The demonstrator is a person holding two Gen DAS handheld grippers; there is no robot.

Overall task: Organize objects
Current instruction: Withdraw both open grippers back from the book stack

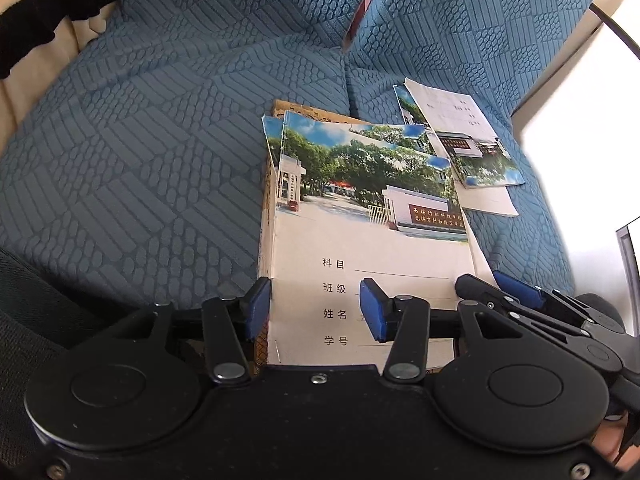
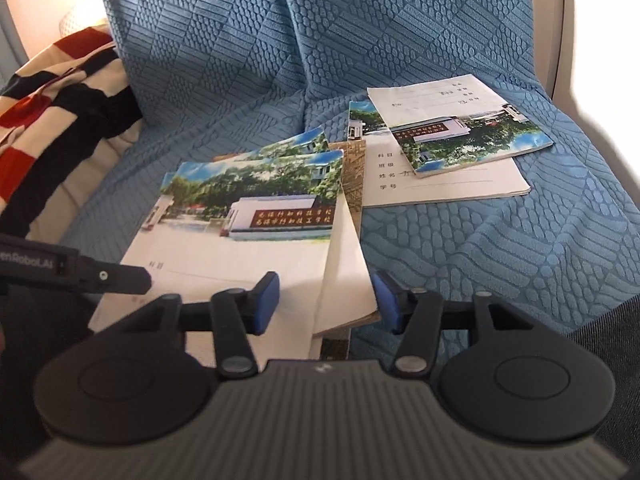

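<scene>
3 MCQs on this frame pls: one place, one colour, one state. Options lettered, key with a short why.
1. Where does the small exercise book lie?
A. on a larger exercise book
B. on the striped cloth
C. between gripper pads

2. What colour is the sofa cover?
A. red
B. blue
C. green

3. How does the left gripper stand?
A. shut on a book
B. jaws apart, over the near stack
C. out of view

Key:
1 A, it rests on the larger exercise book, turned the other way.
2 B, the quilted cover is blue throughout.
3 B, its blue pads stand apart above the near stack, pinching nothing.
</scene>
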